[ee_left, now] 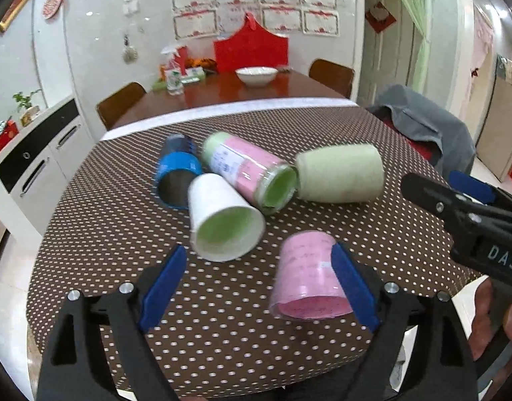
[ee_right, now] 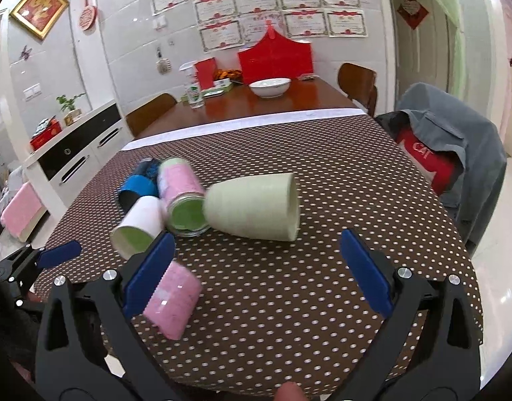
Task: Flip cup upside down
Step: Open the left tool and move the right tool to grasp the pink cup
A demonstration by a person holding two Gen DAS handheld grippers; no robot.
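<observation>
Here, left wrist view: the left gripper (ee_left: pixel 257 287) gapes wide, empty, with the pink cup (ee_left: pixel 306 280) lying on its side at the right-hand finger (ee_left: pixel 353 287), seemingly lined up for a grasp. Right wrist view: the right gripper (ee_right: pixel 257 270) is likewise wide and empty, the pale green cup (ee_right: pixel 256 205) on its side just ahead, the pink cup (ee_right: pixel 175 300) by its left-hand finger.

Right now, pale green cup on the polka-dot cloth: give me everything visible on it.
The pale green cup looks matte, ceramic or plastic, tapered and unmarked, with no handle visible. It lies on its side on the dotted tablecloth; its wider rim faces right in the right wrist view. Its narrow end meets the mouth of the pink-labelled glass jar. Neither gripper touches it.
</observation>
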